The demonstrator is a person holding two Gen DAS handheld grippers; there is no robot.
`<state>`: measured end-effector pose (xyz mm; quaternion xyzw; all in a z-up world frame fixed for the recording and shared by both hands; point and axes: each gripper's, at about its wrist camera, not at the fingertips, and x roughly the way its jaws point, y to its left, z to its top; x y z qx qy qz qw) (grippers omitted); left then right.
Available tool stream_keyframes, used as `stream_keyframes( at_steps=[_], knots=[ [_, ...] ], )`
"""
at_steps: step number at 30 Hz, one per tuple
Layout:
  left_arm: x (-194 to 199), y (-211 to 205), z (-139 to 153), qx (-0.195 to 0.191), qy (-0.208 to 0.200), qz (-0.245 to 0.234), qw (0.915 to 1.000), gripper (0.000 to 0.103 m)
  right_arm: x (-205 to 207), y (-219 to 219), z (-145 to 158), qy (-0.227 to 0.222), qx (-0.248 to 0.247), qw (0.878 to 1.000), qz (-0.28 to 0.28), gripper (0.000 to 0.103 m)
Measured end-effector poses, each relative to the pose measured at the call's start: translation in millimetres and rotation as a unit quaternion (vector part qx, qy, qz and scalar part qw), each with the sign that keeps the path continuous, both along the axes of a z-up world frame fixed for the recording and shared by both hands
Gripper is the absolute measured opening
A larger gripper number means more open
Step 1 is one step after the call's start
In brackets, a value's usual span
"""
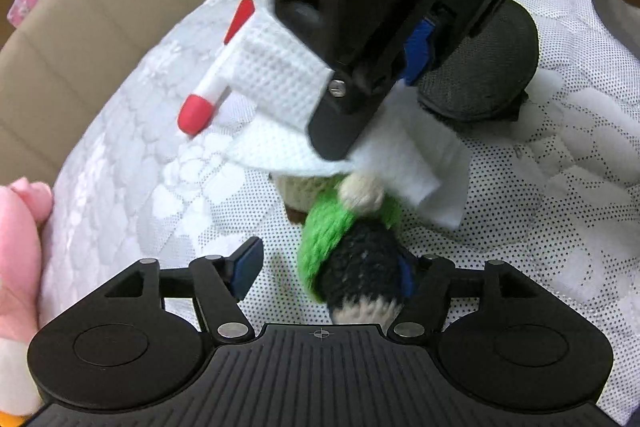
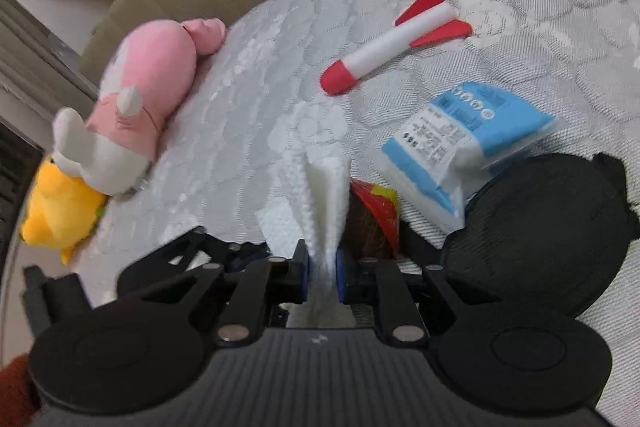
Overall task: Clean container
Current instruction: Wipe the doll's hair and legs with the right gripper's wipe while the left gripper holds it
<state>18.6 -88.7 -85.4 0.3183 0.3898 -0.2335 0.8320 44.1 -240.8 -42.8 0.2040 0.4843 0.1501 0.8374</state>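
My right gripper (image 2: 323,275) is shut on a folded white wipe (image 2: 326,199); in the left wrist view it (image 1: 356,115) comes down from above with the wipe (image 1: 280,83) hanging under it. My left gripper (image 1: 328,267) is open, its jaws either side of a knitted green, black and cream doll (image 1: 352,247) that lies on the white lace tablecloth (image 1: 140,167); the wipe touches the doll's cream pompom. A black mesh round container (image 2: 540,239) lies at the right, also in the left wrist view (image 1: 484,67).
A red and white toy rocket (image 2: 392,47) lies at the back. A blue and white wipes pack (image 2: 460,143) rests by the black container. A pink and yellow plush toy (image 2: 120,123) lies at the left edge. A beige chair back (image 1: 80,19) stands behind the table.
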Motion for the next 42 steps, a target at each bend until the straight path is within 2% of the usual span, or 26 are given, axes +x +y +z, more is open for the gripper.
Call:
stream_keyframes(
  at_steps=[2,4,6,8,11,13,14,15,16,17,18,20,21,22,23,24,25,26,28,31,33,37,42],
  knots=[
    [9.7,13.0,4.2,-0.046,0.043,0.035,0.9974,0.081,-0.3,1.4,-0.8,-0.001,-0.018,1.000,0.004,0.015],
    [18.8,27.7,7.6,-0.096,0.087,0.068,0.9892,0.088,-1.9,-5.1,1.3,-0.002,-0.006,1.000,-0.008,0.015],
    [27.3,44.6,10.1,-0.153,0.131,0.101,0.9743,0.091,-2.0,-14.1,3.4,-0.004,0.003,1.000,-0.028,0.020],
    [31.0,53.7,12.7,-0.191,0.152,0.113,0.9632,0.092,0.5,-19.1,1.7,0.001,-0.003,0.999,-0.037,0.021],
    [35.2,61.2,13.1,-0.257,0.193,0.118,0.9397,0.094,2.0,-11.9,-2.5,0.004,-0.041,0.999,-0.015,0.030],
    [45.0,49.2,-3.1,-0.289,0.209,0.127,0.9255,0.094,0.7,-9.1,1.3,-0.009,-0.055,0.998,-0.014,0.026],
    [49.7,27.6,-12.9,-0.297,0.209,0.131,0.9223,0.094,0.0,-11.0,3.3,-0.015,-0.052,0.998,-0.020,0.022],
    [62.3,24.5,-27.7,-0.303,0.206,0.132,0.9211,0.094,-0.6,-14.8,4.1,-0.019,-0.040,0.999,-0.028,0.021],
    [69.6,10.9,-30.5,-0.293,0.192,0.137,0.9266,0.089,-1.2,-19.5,4.8,-0.022,-0.021,0.999,-0.038,0.019],
    [76.1,-4.5,-31.6,-0.282,0.176,0.143,0.9324,0.062,-1.3,-23.8,5.5,-0.024,-0.001,0.999,-0.046,0.014],
    [75.1,-6.4,-27.6,-0.256,0.156,0.144,0.9431,0.057,-0.9,-27.8,6.1,-0.025,0.021,0.998,-0.054,0.014],
    [69.8,-12.4,-12.5,-0.185,0.075,0.128,0.9714,0.049,-0.3,-35.0,7.2,-0.028,0.063,0.995,-0.067,0.014],
    [56.4,-21.5,-7.2,-0.112,0.004,0.104,0.9882,0.049,-0.4,-36.2,7.8,-0.031,0.070,0.995,-0.070,0.014],
    [41.2,-30.2,-7.2,-0.041,-0.061,0.069,0.9949,0.049,-0.7,-35.9,8.7,-0.036,0.067,0.994,-0.073,0.014],
    [30.6,-36.4,-11.3,0.009,-0.100,0.035,0.9943,0.050,-1.2,-35.0,10.2,-0.042,0.061,0.995,-0.073,0.014],
    [24.2,-40.5,-16.5,0.034,-0.109,0.011,0.9934,0.050,-1.8,-33.6,12.0,-0.050,0.055,0.995,-0.072,0.014],
    [21.4,-43.0,-20.8,0.036,-0.098,0.003,0.9945,0.055,-2.2,-32.6,13.4,-0.057,0.057,0.994,-0.071,0.014],
    [17.4,-44.3,-23.4,0.033,-0.084,-0.002,0.9959,0.067,-2.3,-31.9,14.4,-0.062,0.065,0.994,-0.067,0.014],
    [9.4,-48.2,-26.0,0.028,-0.069,-0.023,0.9969,0.084,-0.7,-29.5,14.5,-0.066,0.097,0.992,-0.054,0.014],
    [12.4,-53.2,-25.1,0.007,-0.046,-0.026,0.9986,0.093,11.3,-16.1,8.8,-0.057,0.120,0.991,-0.016,0.014],
    [17.3,-50.1,-22.7,-0.011,-0.020,-0.004,0.9997,0.093,19.6,-4.4,0.7,-0.040,0.098,0.994,-0.002,0.013],
    [24.0,-40.9,-18.7,-0.028,0.003,0.025,0.9993,0.094,21.3,-2.2,-6.1,-0.025,0.019,0.999,-0.017,0.014],
    [22.8,-41.4,-18.7,-0.022,0.004,0.024,0.9995,0.095,23.6,-8.5,-19.3,0.026,0.010,0.999,-0.027,0.014]
  ],
)
